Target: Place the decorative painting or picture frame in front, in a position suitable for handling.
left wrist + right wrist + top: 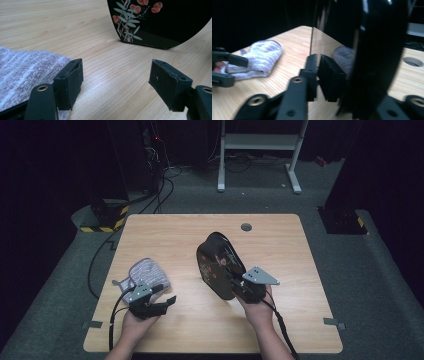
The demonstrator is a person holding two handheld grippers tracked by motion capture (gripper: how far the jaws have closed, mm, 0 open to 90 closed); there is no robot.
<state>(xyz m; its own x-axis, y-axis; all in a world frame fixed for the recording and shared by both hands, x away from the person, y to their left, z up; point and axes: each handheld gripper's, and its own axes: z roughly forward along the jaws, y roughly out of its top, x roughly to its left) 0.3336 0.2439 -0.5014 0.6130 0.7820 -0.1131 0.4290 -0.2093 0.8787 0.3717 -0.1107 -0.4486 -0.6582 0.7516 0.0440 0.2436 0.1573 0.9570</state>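
R gripper (239,287) is clamped on the near rim of a black lacquered tray (218,265) w/ a painted flower-and-leaf motif; in the right gripper view one pad (332,77) sits flat on the glossy inner face and the rim runs up between the jaws, so the hold is on a thin edge only. The tray stands on edge, tilted, near the middle of the table (170,227), slightly toward the right side, and from the left gripper view its lower edge looks to touch or sit just above the wood, can't tell which. Main risk imo: lacquer is slick and the tray is held near one end, so its weight could make it pivot in the pads or slide out, esp if the wrist rolls fast; a drop onto the wood could chip the rim or scuff the painted face. If it swings, it may also knock toward the left side. L gripper (159,302) sits w/ jaws spread wide, nothing between them, near the front-left part of the table, one jaw just beside a fuzzy grey-white striped cloth (147,274), folded, prob a towel or sock. That cloth is near enough to snag on a jaw if the L hand moves w/o looking, and dragging it off the left edge is possible. Cables trailing from both grippers could catch too
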